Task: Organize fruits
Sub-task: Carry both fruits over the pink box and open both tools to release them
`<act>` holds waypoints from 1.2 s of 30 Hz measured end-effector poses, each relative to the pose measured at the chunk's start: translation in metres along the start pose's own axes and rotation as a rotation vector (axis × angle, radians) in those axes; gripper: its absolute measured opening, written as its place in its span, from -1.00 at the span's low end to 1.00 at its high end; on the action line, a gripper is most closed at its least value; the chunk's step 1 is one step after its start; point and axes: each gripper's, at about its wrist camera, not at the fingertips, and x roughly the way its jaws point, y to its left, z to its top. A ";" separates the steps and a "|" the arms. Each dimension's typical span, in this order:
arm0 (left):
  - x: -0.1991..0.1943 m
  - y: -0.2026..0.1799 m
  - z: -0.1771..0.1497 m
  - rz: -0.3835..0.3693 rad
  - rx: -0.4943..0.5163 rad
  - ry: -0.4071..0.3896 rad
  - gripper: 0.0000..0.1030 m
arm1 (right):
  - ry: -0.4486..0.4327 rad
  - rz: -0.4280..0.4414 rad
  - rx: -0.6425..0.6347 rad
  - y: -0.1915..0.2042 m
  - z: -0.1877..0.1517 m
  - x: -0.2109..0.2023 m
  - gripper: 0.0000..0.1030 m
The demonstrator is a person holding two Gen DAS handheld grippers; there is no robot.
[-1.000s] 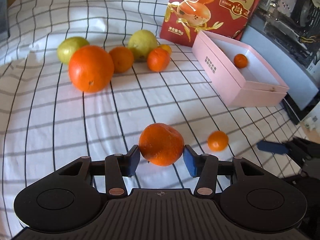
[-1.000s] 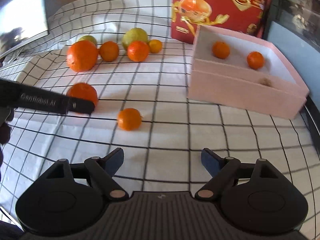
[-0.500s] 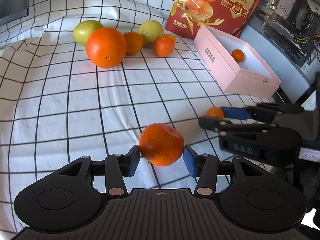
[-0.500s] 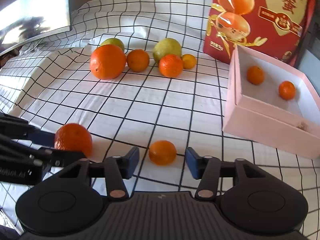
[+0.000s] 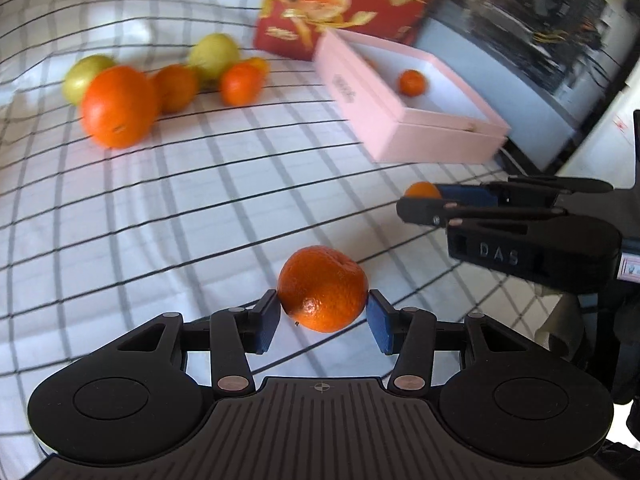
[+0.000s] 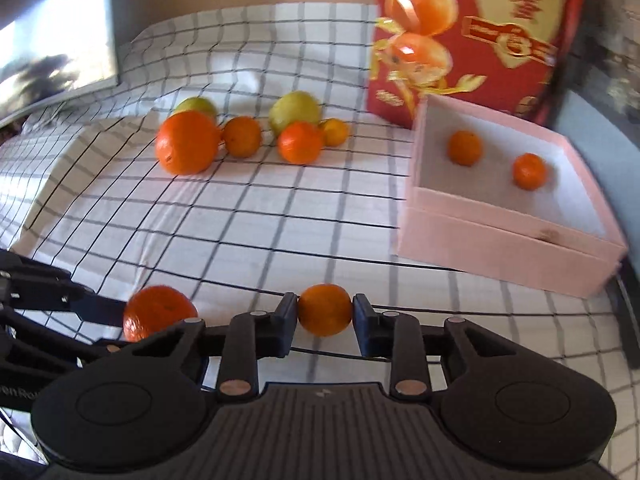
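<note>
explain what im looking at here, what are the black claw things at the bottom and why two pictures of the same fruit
Those black claws are two hand-held grippers, one in each of a person's hands. Each carries a wide-angle camera looking forward along its two fingers, so you get one picture per gripper.

In the left wrist view, the left gripper is clamped on a round orange mandarin; the right gripper shows at the side. In the right wrist view, that gripper is shut on a smaller round orange tangerine.

Both look over a white cloth with a black grid. On it lie a cluster of orange and yellow-green fruits and an open pink cardboard box holding two small orange fruits. A red printed carton stands behind.
</note>
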 end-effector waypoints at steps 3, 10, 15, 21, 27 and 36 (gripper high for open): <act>0.003 -0.012 0.009 -0.025 0.029 -0.006 0.02 | -0.023 -0.038 0.037 -0.017 -0.002 -0.013 -0.43; -0.001 -0.032 0.060 -0.073 0.053 -0.110 0.02 | -0.086 -0.131 0.140 -0.063 0.002 -0.043 -0.43; -0.003 -0.048 0.119 -0.094 0.087 -0.230 0.02 | -0.140 -0.164 0.185 -0.087 0.011 -0.060 -0.43; 0.020 -0.065 0.190 -0.136 0.068 -0.291 0.03 | -0.208 -0.192 0.196 -0.104 0.031 -0.074 -0.43; 0.055 -0.067 0.222 -0.114 0.030 -0.240 0.01 | -0.249 -0.219 0.170 -0.123 0.059 -0.072 -0.43; 0.022 -0.044 0.173 -0.093 0.035 -0.297 0.01 | -0.254 -0.217 0.193 -0.157 0.096 -0.049 -0.43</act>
